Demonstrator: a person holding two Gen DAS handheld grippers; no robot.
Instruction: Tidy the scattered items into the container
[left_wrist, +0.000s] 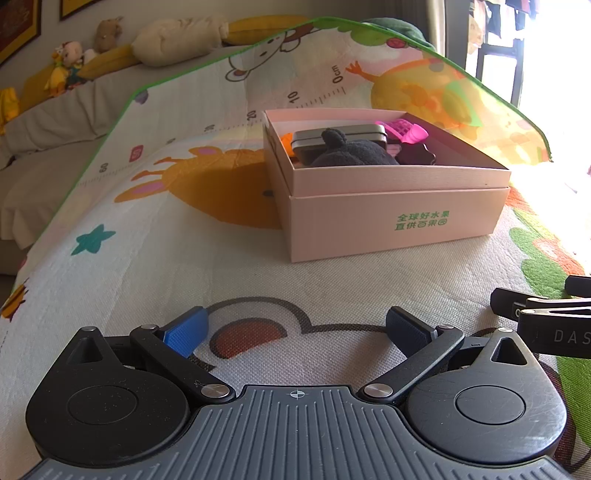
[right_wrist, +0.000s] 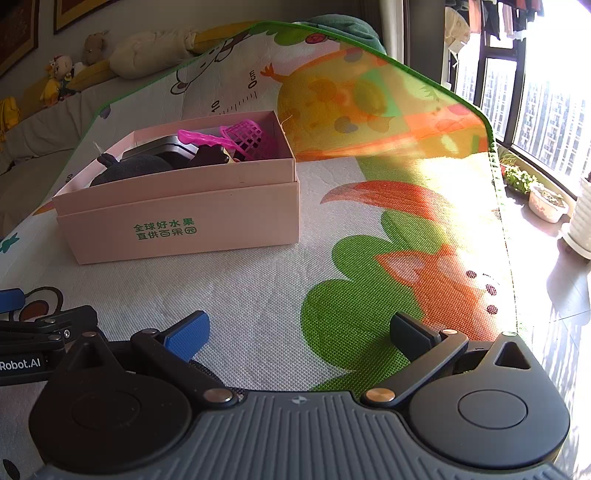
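Both grippers hang low over the play mat (left_wrist: 155, 266), side by side. On the left gripper (left_wrist: 295, 332) the two fingers are spread wide with nothing between them, and the right gripper (right_wrist: 299, 334) is the same, fingers apart and empty. Ahead of them the pink box (left_wrist: 399, 218) stands on the mat with no lid on it. Inside it lie a grey tin (left_wrist: 340, 134), a black plush toy (left_wrist: 351, 153), a magenta plastic basket (right_wrist: 247, 138) and something small and orange (left_wrist: 286, 142).
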